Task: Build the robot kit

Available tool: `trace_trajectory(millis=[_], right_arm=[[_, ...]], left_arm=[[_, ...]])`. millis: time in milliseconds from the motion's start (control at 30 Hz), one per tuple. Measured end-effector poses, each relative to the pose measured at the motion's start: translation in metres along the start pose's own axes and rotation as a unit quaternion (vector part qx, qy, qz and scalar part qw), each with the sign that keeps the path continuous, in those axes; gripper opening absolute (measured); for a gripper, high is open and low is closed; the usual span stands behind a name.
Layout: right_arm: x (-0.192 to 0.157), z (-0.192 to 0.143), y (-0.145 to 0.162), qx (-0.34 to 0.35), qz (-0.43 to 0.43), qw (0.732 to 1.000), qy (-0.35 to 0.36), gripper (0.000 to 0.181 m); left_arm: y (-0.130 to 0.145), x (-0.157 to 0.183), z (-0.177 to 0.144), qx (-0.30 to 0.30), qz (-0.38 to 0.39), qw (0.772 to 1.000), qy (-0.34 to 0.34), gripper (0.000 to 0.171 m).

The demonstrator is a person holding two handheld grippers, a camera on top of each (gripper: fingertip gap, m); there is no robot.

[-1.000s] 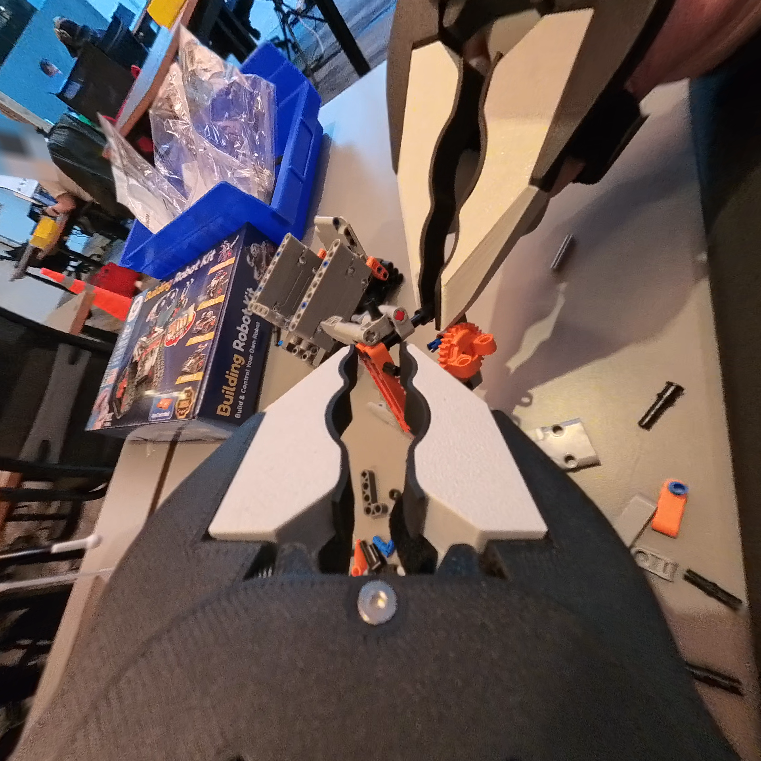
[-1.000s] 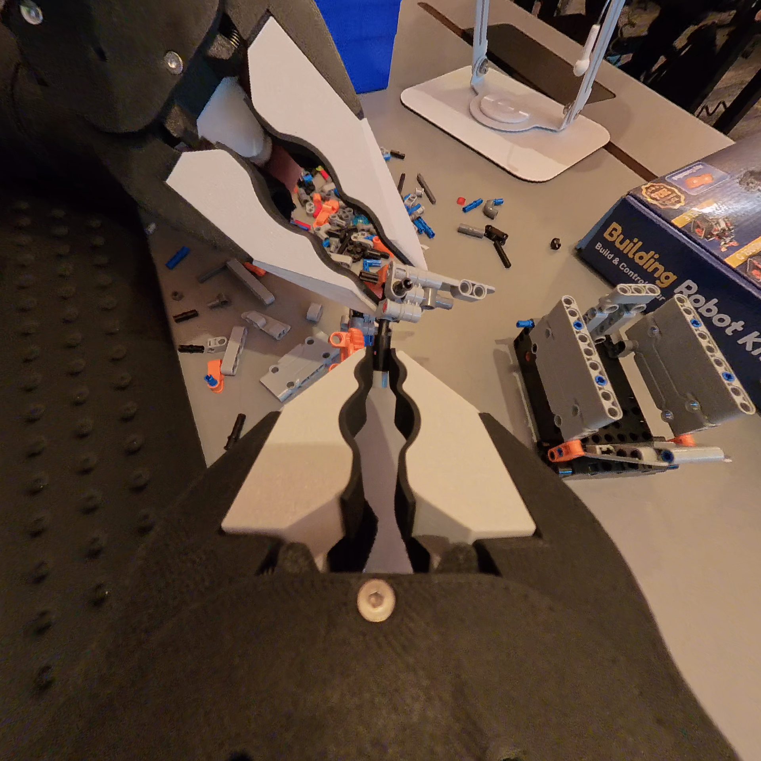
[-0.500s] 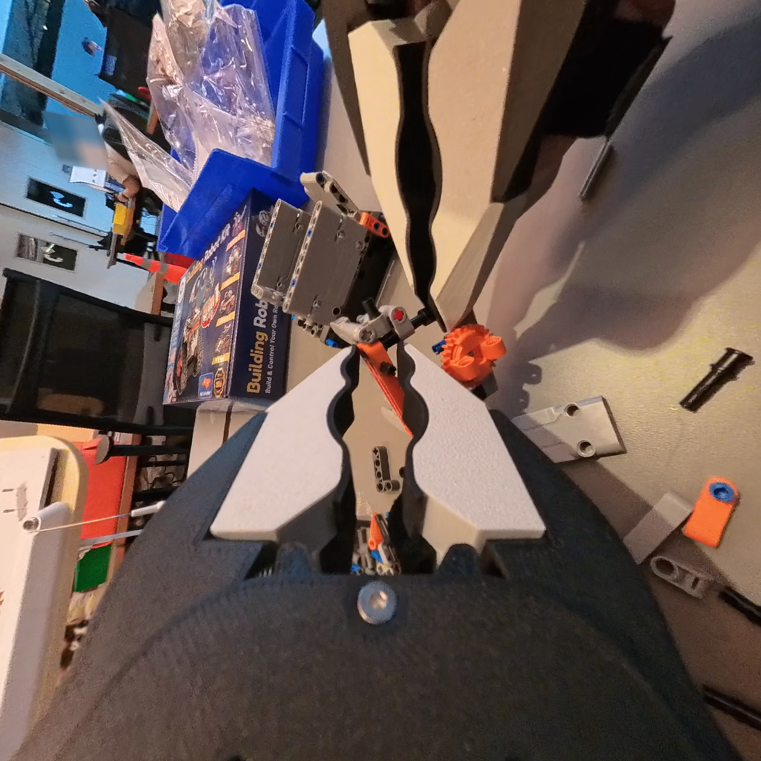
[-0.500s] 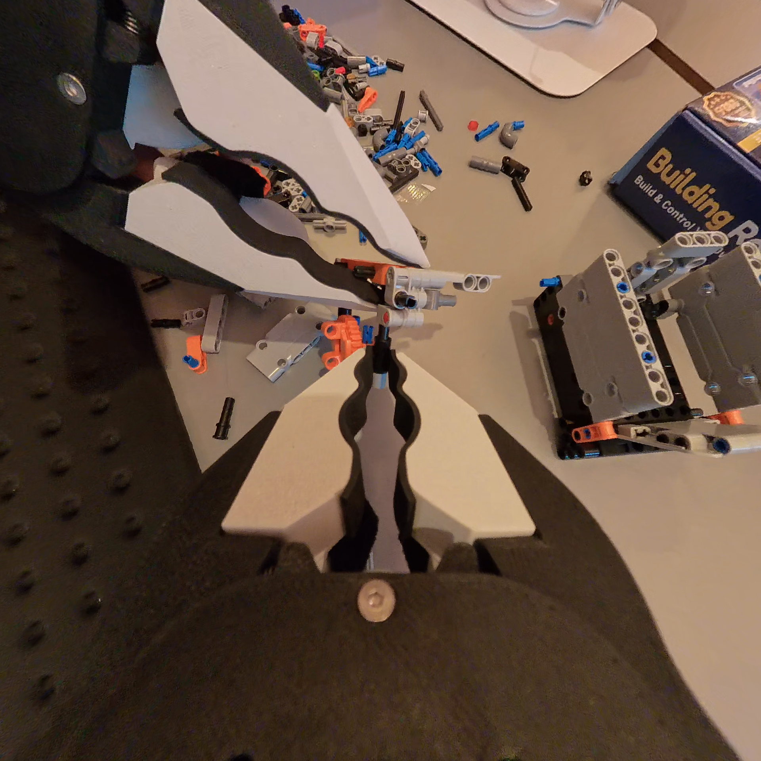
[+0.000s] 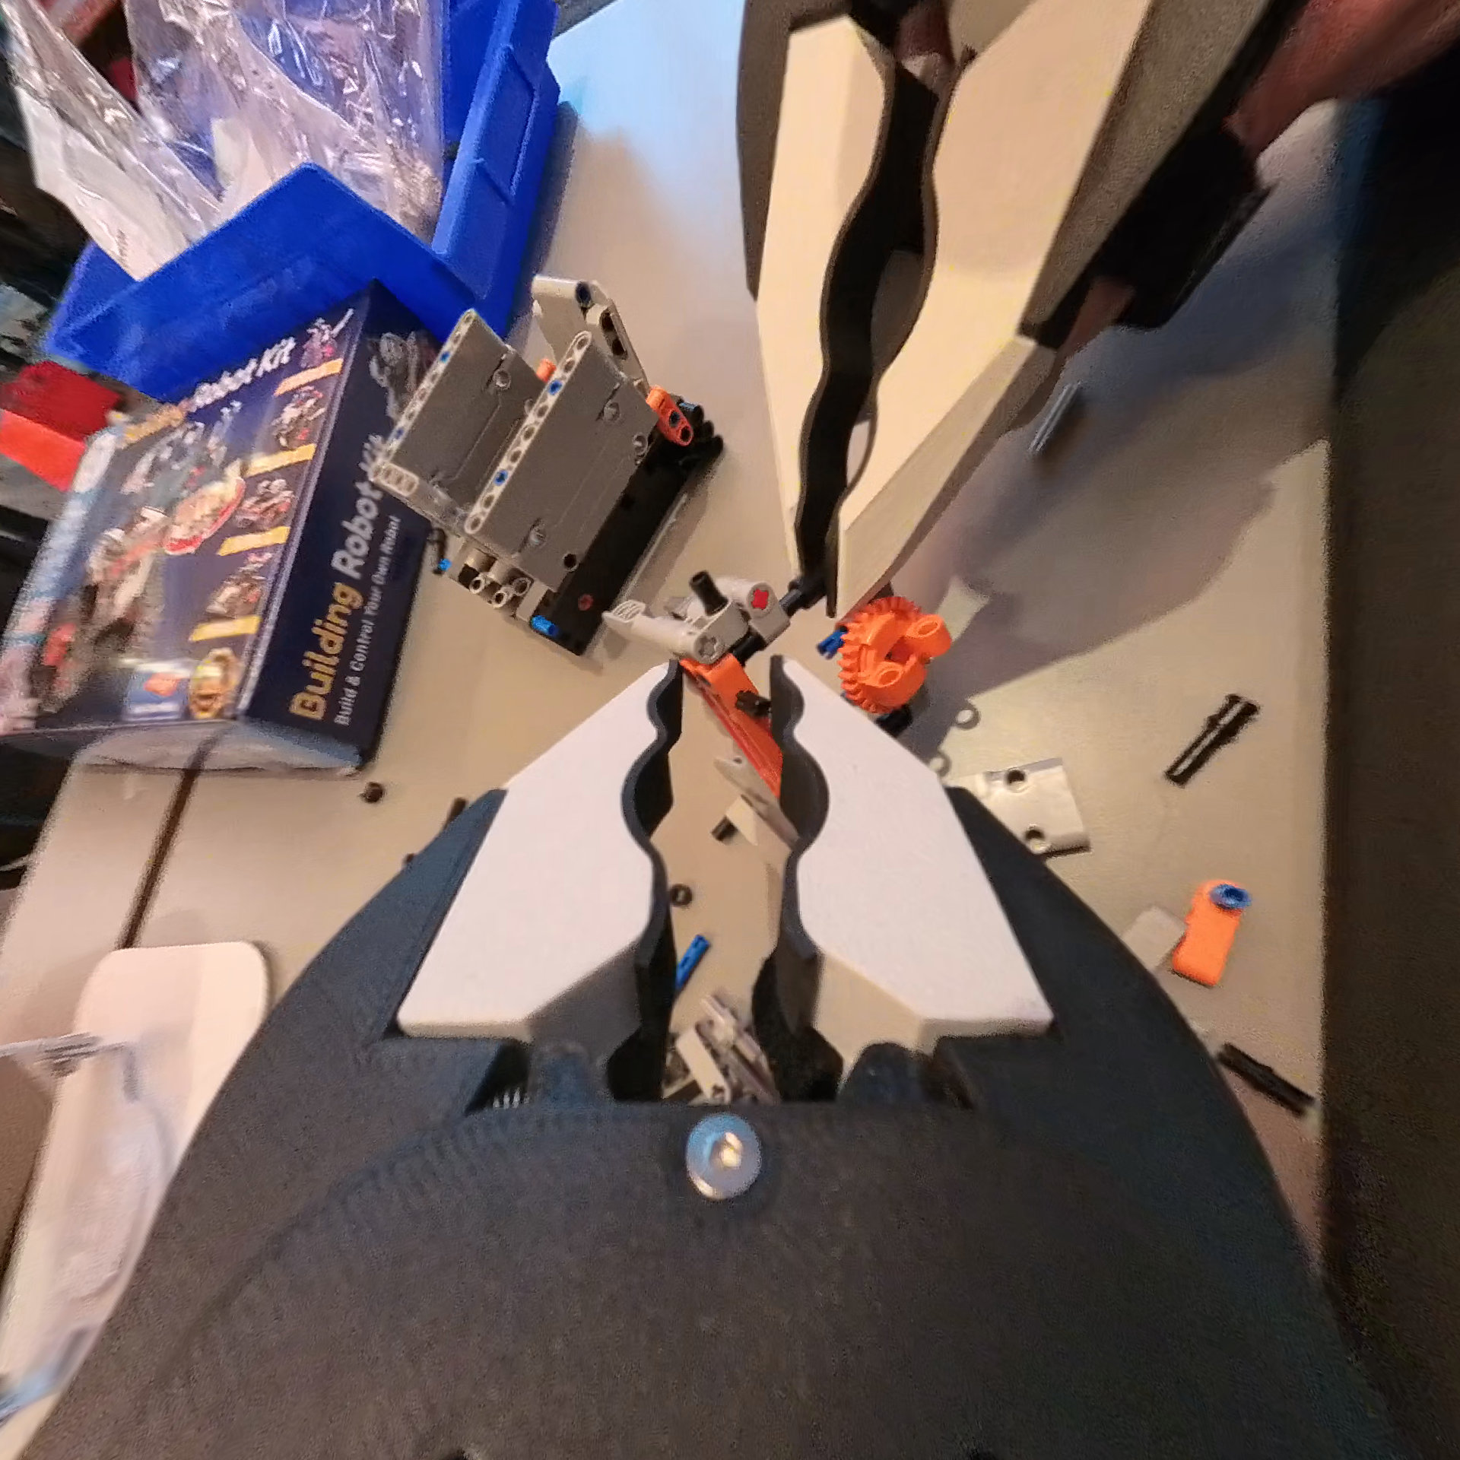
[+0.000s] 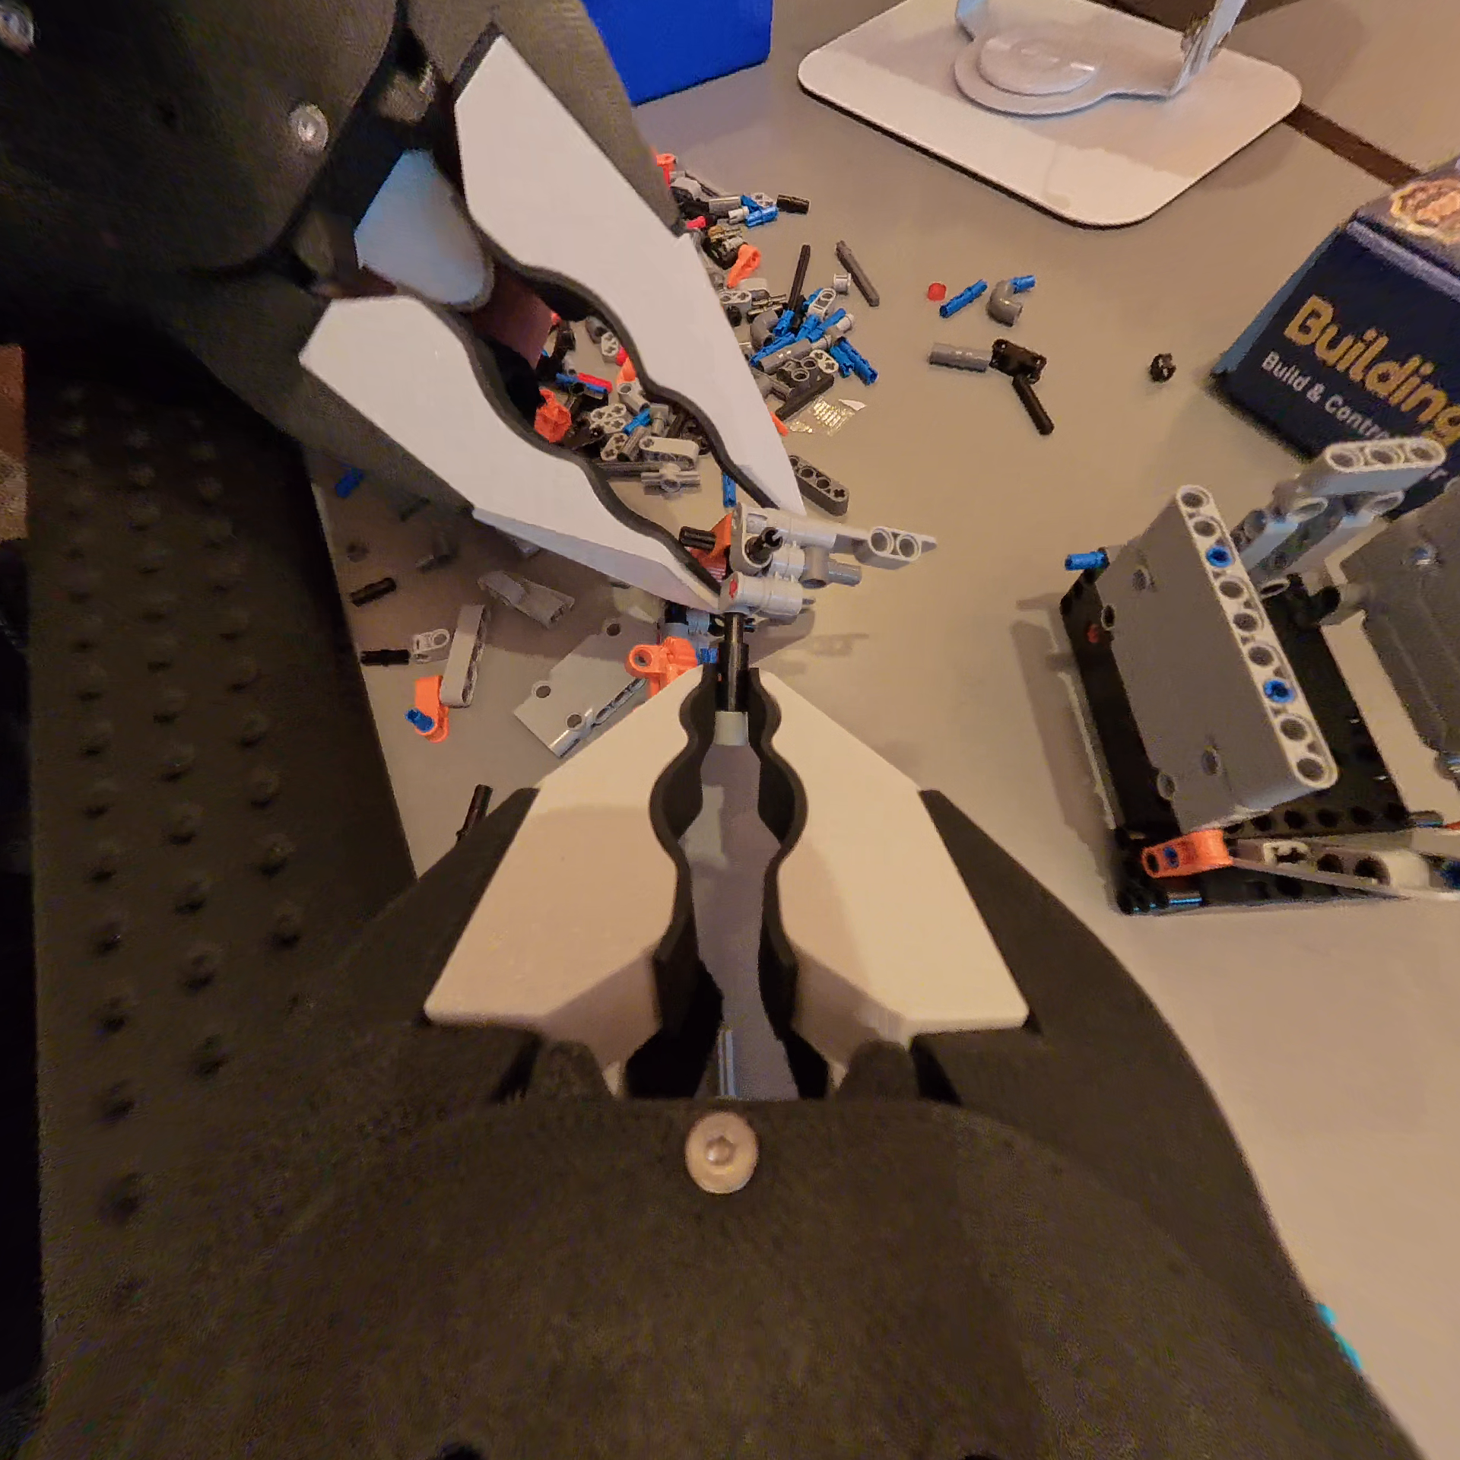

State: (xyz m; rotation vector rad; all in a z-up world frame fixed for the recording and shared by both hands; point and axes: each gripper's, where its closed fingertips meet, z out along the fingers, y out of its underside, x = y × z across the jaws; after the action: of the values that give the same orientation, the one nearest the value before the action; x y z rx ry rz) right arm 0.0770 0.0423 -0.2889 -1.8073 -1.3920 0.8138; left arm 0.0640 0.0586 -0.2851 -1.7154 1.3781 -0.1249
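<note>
My left gripper (image 5: 723,671) is shut on a small assembly: an orange beam (image 5: 731,707) with light grey connectors (image 5: 707,616) at its far end. My right gripper (image 6: 728,679) is shut on a black axle (image 6: 731,652) with a grey bush, and the axle's far end sits in the grey connectors (image 6: 798,565). The two grippers meet tip to tip above the grey table. The right gripper (image 5: 822,592) comes down from the top of the left wrist view. The left gripper (image 6: 754,561) comes in from the upper left of the right wrist view.
A grey-and-black block model (image 6: 1201,679) stands to the right, with a dark blue kit box (image 6: 1367,355) behind it. A pile of loose parts (image 6: 790,348), an orange gear (image 5: 893,648) and a grey plate (image 5: 1027,806) lie nearby. Blue bins (image 5: 316,237), a white lamp base (image 6: 1051,95) and a black studded mat (image 6: 158,711) ring the area. Only a small space, under 4 cm, lies between the two pairs of fingers. The grey plate (image 5: 1027,806) is about 7 centimetres from both grippers' fingertips. Look for it in the right wrist view (image 6: 558,709) too.
Both grippers stay shut and joined at the small assembly. The left wrist view has rolled and pulled back, so the white lamp base now shows at its lower left.
</note>
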Motion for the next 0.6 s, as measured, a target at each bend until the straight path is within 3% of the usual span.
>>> trace_trajectory(millis=[200,433,600], right_arm=[[0.0001,0.0026,0.0019,-0.025,-0.066,0.997,0.043,0.005],[0.0017,0.0032,0.0011,-0.031,-0.093,0.993,0.069,0.005],[0.0009,0.0040,0.0022,-0.035,-0.082,0.994,0.065,0.005]], left_arm=[[-0.0015,0.0035,-0.0037,0.030,-0.092,0.993,0.067,0.021],[-0.0039,0.0029,-0.0053,0.050,-0.145,0.983,0.101,0.022],[-0.0040,0.0042,-0.0044,0.042,-0.122,0.988,0.083,0.022]])
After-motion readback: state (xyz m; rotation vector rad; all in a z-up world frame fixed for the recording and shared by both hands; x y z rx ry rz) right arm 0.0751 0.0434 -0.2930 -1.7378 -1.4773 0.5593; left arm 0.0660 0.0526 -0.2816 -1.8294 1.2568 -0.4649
